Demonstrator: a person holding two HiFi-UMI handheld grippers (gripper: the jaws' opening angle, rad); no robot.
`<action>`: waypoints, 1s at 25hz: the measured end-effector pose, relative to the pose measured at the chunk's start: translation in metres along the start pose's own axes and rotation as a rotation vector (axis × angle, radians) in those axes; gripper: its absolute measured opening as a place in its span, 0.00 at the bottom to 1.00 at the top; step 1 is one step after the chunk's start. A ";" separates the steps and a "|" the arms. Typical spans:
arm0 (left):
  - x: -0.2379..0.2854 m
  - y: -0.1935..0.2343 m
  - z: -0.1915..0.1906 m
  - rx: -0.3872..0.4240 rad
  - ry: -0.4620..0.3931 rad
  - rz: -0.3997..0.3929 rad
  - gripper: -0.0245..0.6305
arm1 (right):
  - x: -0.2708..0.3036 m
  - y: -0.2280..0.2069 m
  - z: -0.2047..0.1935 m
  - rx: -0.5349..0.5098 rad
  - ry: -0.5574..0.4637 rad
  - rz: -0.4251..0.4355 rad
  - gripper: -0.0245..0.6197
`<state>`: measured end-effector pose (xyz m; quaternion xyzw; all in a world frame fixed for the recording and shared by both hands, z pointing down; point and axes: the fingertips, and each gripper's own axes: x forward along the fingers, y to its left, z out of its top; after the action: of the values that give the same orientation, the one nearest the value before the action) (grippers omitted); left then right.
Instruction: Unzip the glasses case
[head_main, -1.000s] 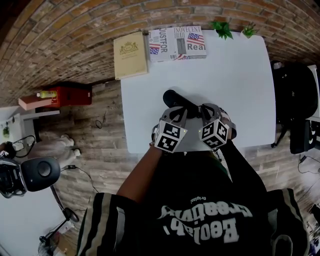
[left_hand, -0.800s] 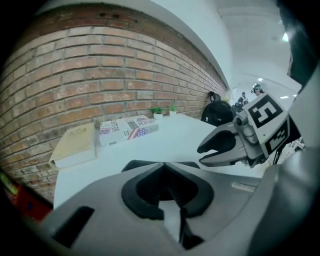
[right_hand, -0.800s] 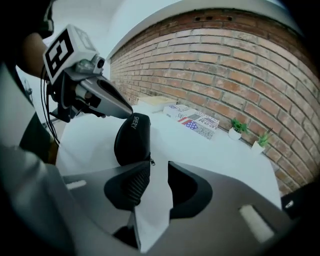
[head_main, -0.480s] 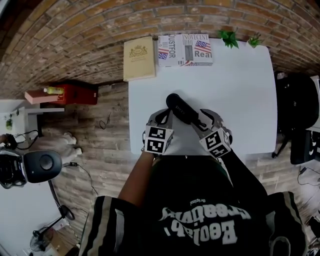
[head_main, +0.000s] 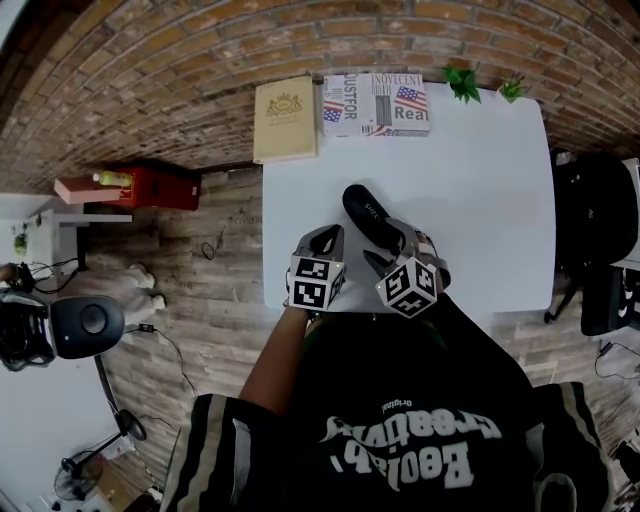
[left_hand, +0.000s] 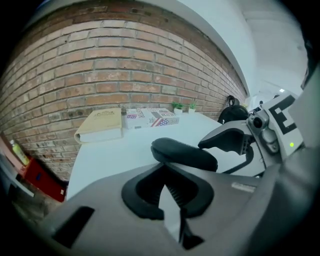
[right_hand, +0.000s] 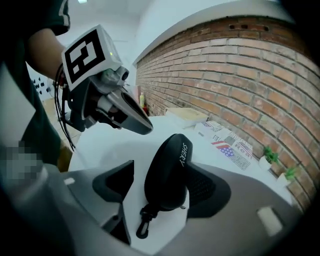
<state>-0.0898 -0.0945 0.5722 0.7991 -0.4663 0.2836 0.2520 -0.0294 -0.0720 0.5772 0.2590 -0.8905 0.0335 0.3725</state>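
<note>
1. brick wall (left_hand: 125, 65) runs behind the far edge of the table.
2. white table (head_main: 480, 170) carries everything; the person stands at its near edge.
3. tan book (head_main: 285, 118) lies at the far left corner, with a flag-printed box (head_main: 377, 103) just beside it on the right.
4. black glasses case (head_main: 372, 215) lies slanted on the table near the person, zipped shut, white lettering on its side.
5. right gripper (right_hand: 161, 182) has its jaws spread wide, having just been opening; the near end of the case sits between them.
6. left gripper (left_hand: 166, 175) has its jaws together on nothing, just left of the case.
7. two small green plants (head_main: 463, 82) stand at the far right edge.
8. black clip (right_hand: 142, 222) hangs off the case's near end.
</note>
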 end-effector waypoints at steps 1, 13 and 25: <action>0.000 0.000 0.000 0.002 0.002 0.000 0.04 | -0.002 -0.005 0.000 0.017 -0.010 -0.016 0.53; 0.013 -0.017 -0.011 0.035 0.022 -0.047 0.04 | -0.010 -0.019 -0.003 0.232 -0.081 0.018 0.42; 0.041 -0.038 -0.015 0.086 0.027 -0.125 0.04 | -0.029 -0.038 0.003 0.320 -0.135 0.005 0.34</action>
<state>-0.0424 -0.0929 0.6057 0.8329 -0.3993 0.2979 0.2408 0.0045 -0.0931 0.5498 0.3145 -0.8975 0.1583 0.2655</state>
